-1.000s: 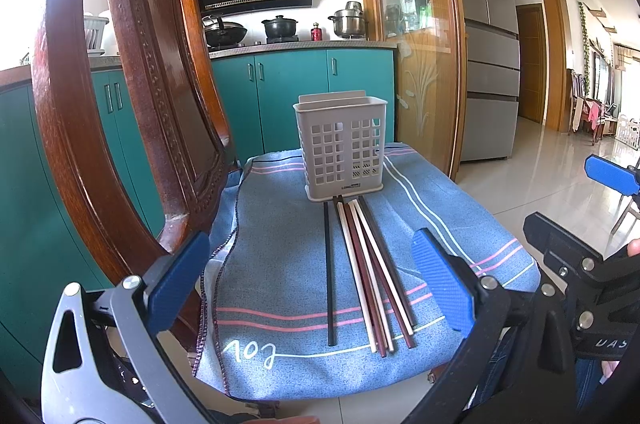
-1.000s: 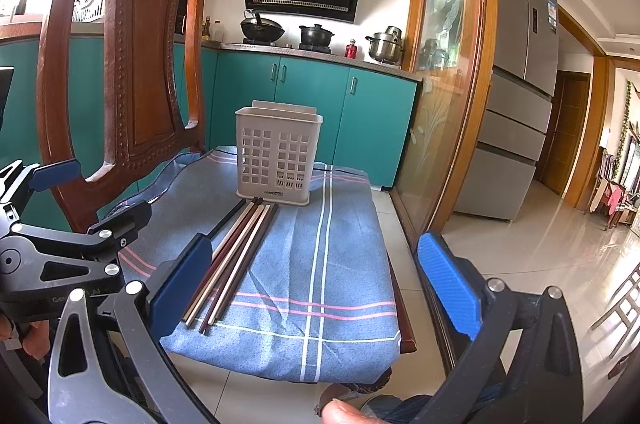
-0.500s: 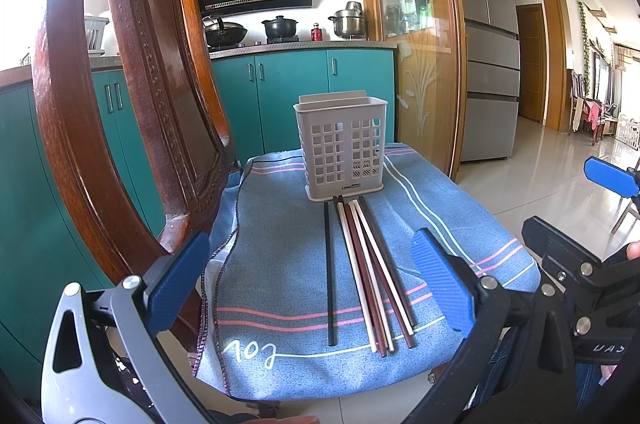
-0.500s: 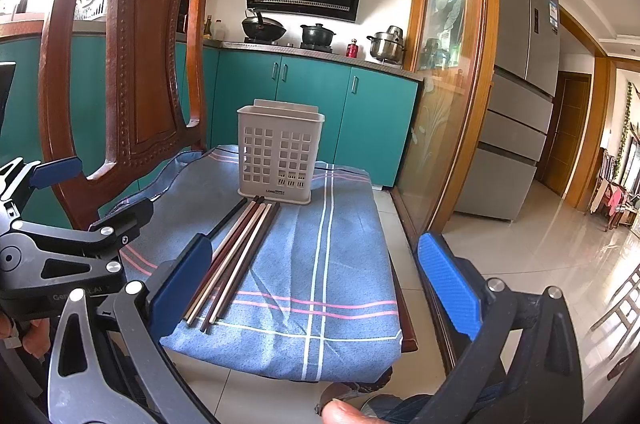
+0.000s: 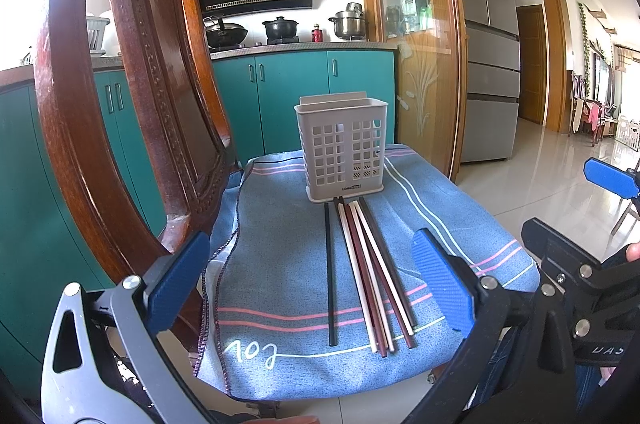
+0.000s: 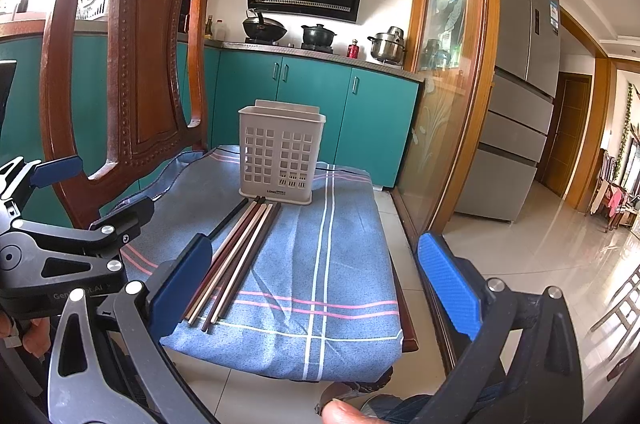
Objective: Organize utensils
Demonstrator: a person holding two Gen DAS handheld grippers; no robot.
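Both sets of fingers are spread wide and holding nothing, so basically nothing's been done yet. The left gripper (image 5: 308, 284) hangs just off the near edge of the chair seat, with its blue pads (image 5: 178, 280) framing the chopsticks from this side. The right gripper (image 6: 316, 284) sits a bit off toward the seat's right side, same deal: jaws wide apart, empty, no contact with anything.

On the seat there's a blue striped cloth (image 5: 280, 304) draped over the front edge, and the chopsticks (image 5: 370, 276) lie on it in a loose bundle running from near the front edge straight back toward the holder. I count a mix of dark brown, reddish and pale ones packed side by side, touching each other. One black chopstick (image 5: 329, 272) lies on its own just to the left of the bundle, parallel but apart from it.

Their far tips end right at the base of the grey utensil holder (image 5: 342, 148), which stands upright toward the back edge of the seat. Through its grid holes it looks empty, though I can't see all the way to the bottom.

So my read: zero chopsticks in the holder, all of them left to go. Thin sticks lying flat on cloth might be fiddly to pinch one at a time.
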